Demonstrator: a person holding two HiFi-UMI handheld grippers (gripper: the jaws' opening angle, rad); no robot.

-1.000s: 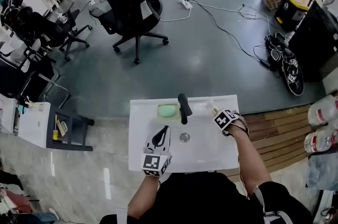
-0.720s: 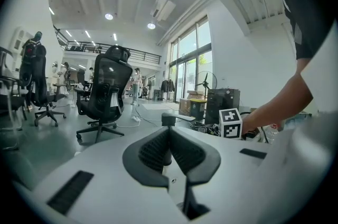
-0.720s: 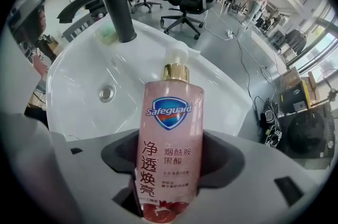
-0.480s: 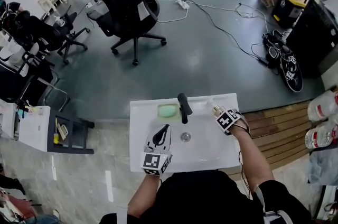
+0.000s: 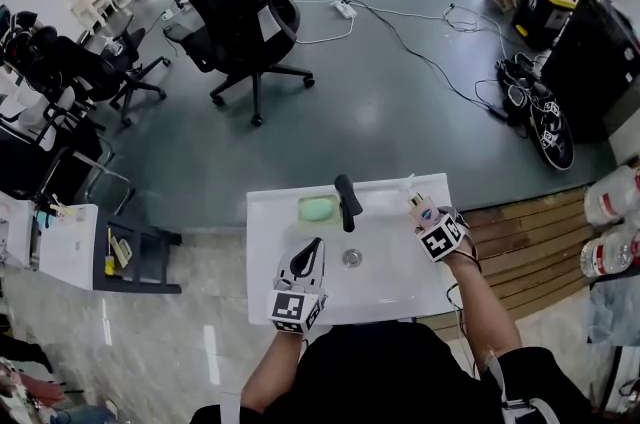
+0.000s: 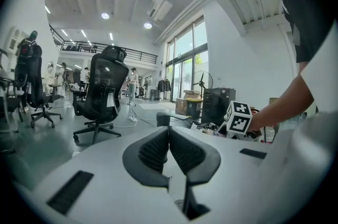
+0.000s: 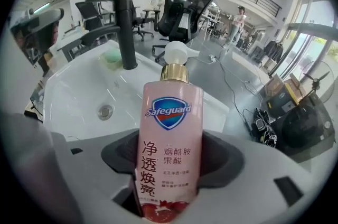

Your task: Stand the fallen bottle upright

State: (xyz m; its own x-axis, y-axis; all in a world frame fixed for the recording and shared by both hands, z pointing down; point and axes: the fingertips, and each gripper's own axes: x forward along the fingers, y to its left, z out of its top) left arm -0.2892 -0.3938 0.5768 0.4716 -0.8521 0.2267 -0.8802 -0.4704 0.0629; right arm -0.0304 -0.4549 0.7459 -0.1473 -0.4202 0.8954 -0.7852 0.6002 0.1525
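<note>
A pink pump bottle with a gold collar and white pump head is between the jaws of my right gripper, which is shut on its lower body. In the head view the bottle is above the right rim of the white sink, its pump end pointing away from me, with my right gripper just behind it. My left gripper hovers over the front left of the basin. Its jaws are shut with nothing between them, as the left gripper view shows.
A black faucet stands at the sink's back middle, with a green soap bar to its left and the drain below. A black office chair and floor cables lie beyond. Wooden decking and water jugs are at right.
My right gripper has risen and tipped more steeply, lifting the bottle by the sink's right rim. The left gripper has stayed where it was.
</note>
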